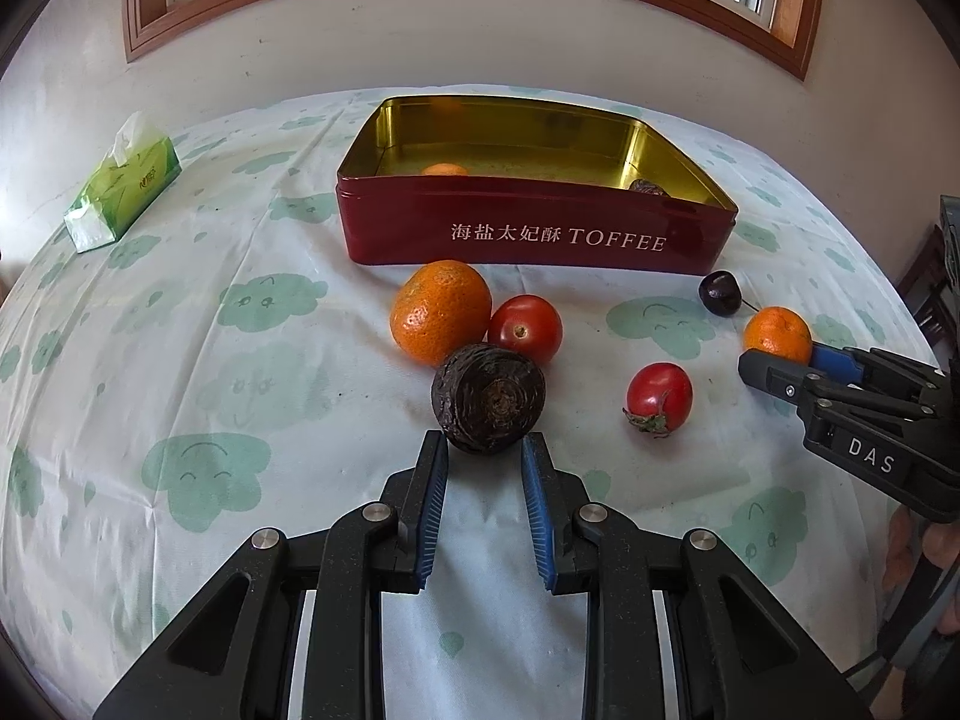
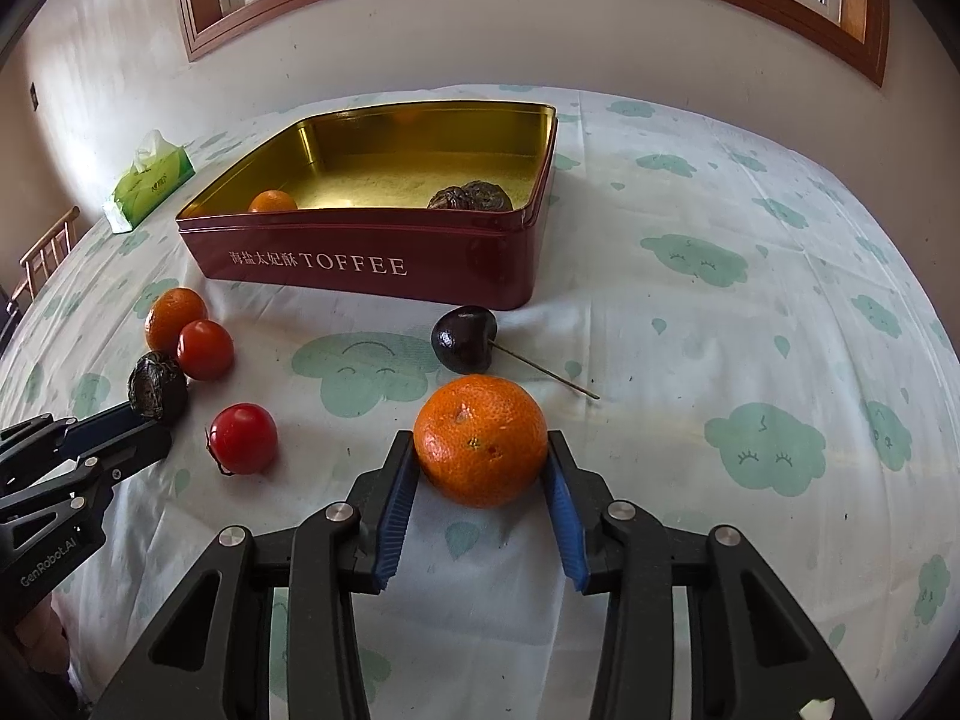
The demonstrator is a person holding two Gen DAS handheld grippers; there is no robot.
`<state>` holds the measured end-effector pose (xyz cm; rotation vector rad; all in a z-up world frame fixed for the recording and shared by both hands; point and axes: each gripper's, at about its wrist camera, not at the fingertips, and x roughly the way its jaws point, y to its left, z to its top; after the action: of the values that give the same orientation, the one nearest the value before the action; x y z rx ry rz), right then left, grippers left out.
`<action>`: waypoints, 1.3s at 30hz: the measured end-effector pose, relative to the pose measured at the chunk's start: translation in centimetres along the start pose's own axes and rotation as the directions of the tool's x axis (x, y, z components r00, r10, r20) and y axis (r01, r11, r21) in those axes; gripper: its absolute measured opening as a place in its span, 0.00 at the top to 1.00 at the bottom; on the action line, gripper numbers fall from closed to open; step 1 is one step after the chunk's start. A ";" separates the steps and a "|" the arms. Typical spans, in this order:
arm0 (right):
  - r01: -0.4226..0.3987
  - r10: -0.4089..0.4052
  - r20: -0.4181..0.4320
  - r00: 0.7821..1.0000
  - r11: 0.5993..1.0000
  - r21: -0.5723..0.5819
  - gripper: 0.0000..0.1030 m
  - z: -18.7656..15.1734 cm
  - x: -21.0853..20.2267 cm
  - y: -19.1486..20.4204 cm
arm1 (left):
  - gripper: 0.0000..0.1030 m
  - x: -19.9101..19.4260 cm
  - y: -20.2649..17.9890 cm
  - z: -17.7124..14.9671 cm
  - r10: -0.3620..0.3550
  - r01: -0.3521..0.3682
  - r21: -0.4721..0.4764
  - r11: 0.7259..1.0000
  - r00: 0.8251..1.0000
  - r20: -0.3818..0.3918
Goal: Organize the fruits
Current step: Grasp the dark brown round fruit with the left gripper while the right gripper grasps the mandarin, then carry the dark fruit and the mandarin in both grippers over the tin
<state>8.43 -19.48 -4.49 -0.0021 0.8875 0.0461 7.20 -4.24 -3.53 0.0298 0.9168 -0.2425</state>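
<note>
A red TOFFEE tin (image 1: 540, 240) (image 2: 360, 264) stands open on the table, holding a small orange (image 2: 273, 202) and a dark wrinkled fruit (image 2: 474, 197). My left gripper (image 1: 485, 450) is open, its tips on either side of the near edge of a dark wrinkled fruit (image 1: 487, 397) (image 2: 153, 385). Behind that fruit lie an orange (image 1: 440, 312) and a tomato (image 1: 525, 328). Another tomato (image 1: 659, 396) (image 2: 244, 437) lies to the right. My right gripper (image 2: 480, 450) is open around a mandarin (image 2: 482, 441) (image 1: 777, 333), fingers at its sides. A dark cherry (image 2: 463, 339) (image 1: 720, 293) lies beyond.
A green tissue pack (image 1: 123, 180) (image 2: 150, 180) lies at the far left of the table. The table has a white cloth with green cloud prints (image 2: 762, 444). A wall and a wooden window frame (image 1: 468, 36) stand behind. A chair (image 2: 45, 258) is at the left.
</note>
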 end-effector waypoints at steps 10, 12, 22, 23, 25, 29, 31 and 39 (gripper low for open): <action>-0.006 0.006 0.006 1.000 1.000 -0.001 0.62 -0.1 -0.1 0.0 | 0.69 0.0 -0.2 -0.2 -0.023 0.023 0.002 1.000 1.000 -0.004; -0.008 0.008 0.008 1.000 1.000 0.000 0.62 -0.1 -0.1 0.0 | 0.63 0.0 -0.4 -0.1 -0.025 0.025 0.002 1.000 1.000 -0.005; -0.008 0.008 0.009 1.000 1.000 0.000 0.62 -0.1 -0.2 0.1 | 0.56 1.0 -0.7 1.2 0.011 -0.011 0.002 1.000 1.000 0.001; -0.008 0.008 0.009 1.000 1.000 0.000 0.62 -0.2 -0.2 0.1 | 0.56 1.1 -0.7 1.5 0.009 -0.009 0.001 1.000 1.000 0.003; -0.007 0.007 0.009 1.000 1.000 0.000 0.62 -0.2 -0.2 0.0 | 0.56 1.3 -0.7 1.8 0.017 -0.017 0.002 1.000 1.000 0.004; -0.008 0.008 0.009 1.000 1.000 0.001 0.62 -0.2 -0.2 0.0 | 0.57 1.7 -0.8 2.2 0.009 -0.009 0.003 1.000 1.000 -0.001; -0.007 0.007 0.009 1.000 1.000 0.000 0.62 -0.1 -0.2 0.1 | 0.57 1.8 -0.7 2.2 0.008 -0.008 0.000 1.000 1.000 0.002; -0.007 0.007 0.009 1.000 1.000 -0.001 0.62 -0.2 -0.2 0.1 | 0.60 1.7 -0.3 2.1 0.000 0.000 -0.011 1.000 1.000 0.000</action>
<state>8.22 -19.44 -4.47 0.0002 0.8787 0.0527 9.80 -5.14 -3.52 0.0198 0.9179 -0.2376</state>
